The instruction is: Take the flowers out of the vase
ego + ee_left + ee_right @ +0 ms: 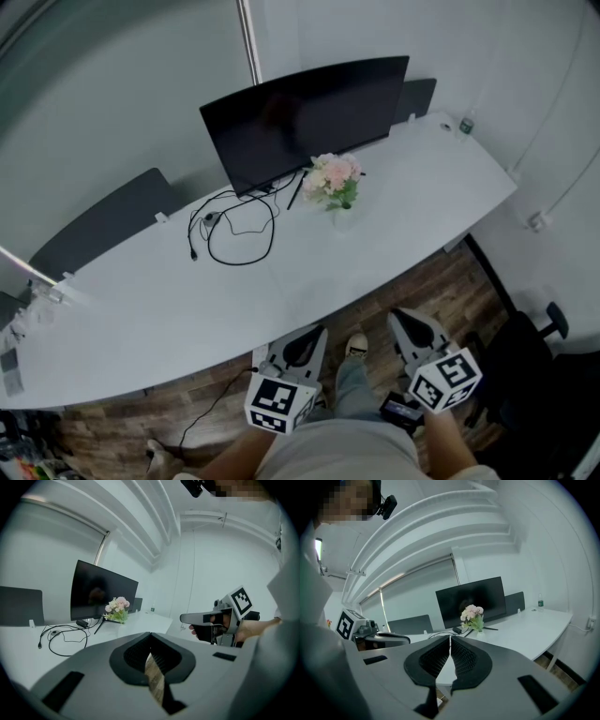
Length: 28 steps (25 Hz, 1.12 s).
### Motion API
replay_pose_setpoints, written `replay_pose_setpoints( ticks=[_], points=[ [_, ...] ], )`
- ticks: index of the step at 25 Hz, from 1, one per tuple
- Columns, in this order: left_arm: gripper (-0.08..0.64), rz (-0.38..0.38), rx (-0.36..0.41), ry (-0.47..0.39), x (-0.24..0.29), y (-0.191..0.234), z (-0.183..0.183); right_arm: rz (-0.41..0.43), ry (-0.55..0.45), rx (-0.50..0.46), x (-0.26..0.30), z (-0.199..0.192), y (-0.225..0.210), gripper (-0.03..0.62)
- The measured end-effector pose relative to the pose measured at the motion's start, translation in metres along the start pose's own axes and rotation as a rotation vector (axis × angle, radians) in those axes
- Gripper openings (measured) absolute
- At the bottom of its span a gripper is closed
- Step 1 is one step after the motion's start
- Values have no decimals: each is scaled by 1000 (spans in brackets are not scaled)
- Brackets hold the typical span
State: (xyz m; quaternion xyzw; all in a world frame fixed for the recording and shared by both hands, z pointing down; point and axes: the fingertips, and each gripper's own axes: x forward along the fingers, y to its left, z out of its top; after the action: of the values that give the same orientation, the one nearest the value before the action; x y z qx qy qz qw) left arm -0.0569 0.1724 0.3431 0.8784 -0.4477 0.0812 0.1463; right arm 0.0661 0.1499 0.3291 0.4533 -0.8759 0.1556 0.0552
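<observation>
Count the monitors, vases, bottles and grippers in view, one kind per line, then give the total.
monitor: 1
vase: 1, with flowers in it
bottle: 1
grippers: 2, the left gripper and the right gripper
Total: 5

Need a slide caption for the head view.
Left gripper and right gripper, both shut and empty, held short of the desk bearing flowers in a vase by a monitor.
</observation>
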Motion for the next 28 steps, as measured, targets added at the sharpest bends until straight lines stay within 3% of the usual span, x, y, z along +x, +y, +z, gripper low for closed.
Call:
replay_pose_setpoints(
  ticks=[17, 28],
  points=[
    [3, 104, -10, -39, 133, 49, 60, 117, 5, -53, 103, 65, -109, 32],
    [3, 159, -24, -21, 185, 54, 72, 199, 49, -83, 138, 76, -148, 32]
  ],
)
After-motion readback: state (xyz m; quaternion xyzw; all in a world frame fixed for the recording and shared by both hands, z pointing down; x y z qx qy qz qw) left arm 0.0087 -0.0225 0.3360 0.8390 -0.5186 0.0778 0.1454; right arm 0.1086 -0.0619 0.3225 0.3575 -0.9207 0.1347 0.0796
